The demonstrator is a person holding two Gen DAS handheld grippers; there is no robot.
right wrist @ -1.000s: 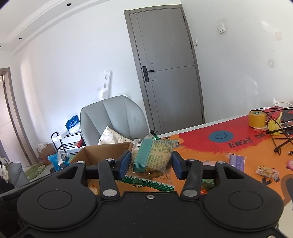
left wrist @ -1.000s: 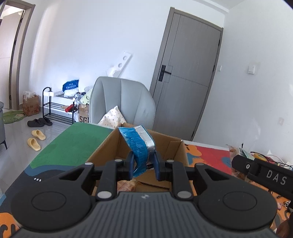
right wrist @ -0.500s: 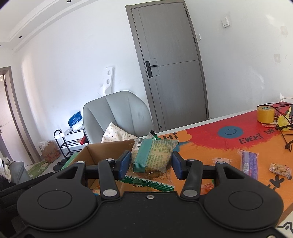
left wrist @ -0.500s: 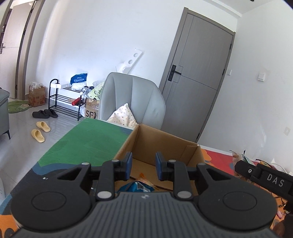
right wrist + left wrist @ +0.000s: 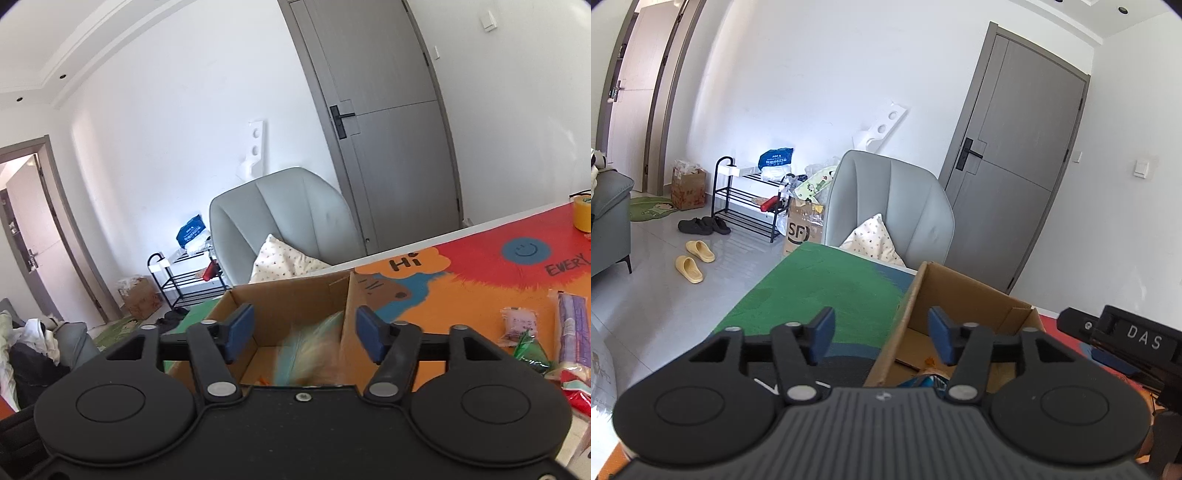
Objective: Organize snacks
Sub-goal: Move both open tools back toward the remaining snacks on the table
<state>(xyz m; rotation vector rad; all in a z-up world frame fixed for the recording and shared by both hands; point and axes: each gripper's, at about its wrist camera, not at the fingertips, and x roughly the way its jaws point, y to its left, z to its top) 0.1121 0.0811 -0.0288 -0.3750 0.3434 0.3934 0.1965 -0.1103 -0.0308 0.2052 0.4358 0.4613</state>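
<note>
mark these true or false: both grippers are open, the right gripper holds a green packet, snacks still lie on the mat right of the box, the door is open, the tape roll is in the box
1. Both grippers are open. True: the left gripper and right gripper both have jaws spread with nothing clamped.
2. The right gripper holds a green packet. False: a blurred packet is between the jaws, unclamped, at the box.
3. Snacks lie on the mat right of the box. True: a pink snack and a purple pack.
4. The door is open. False: the door is shut.
5. The tape roll is in the box. False: the tape roll stands on the mat.
</note>
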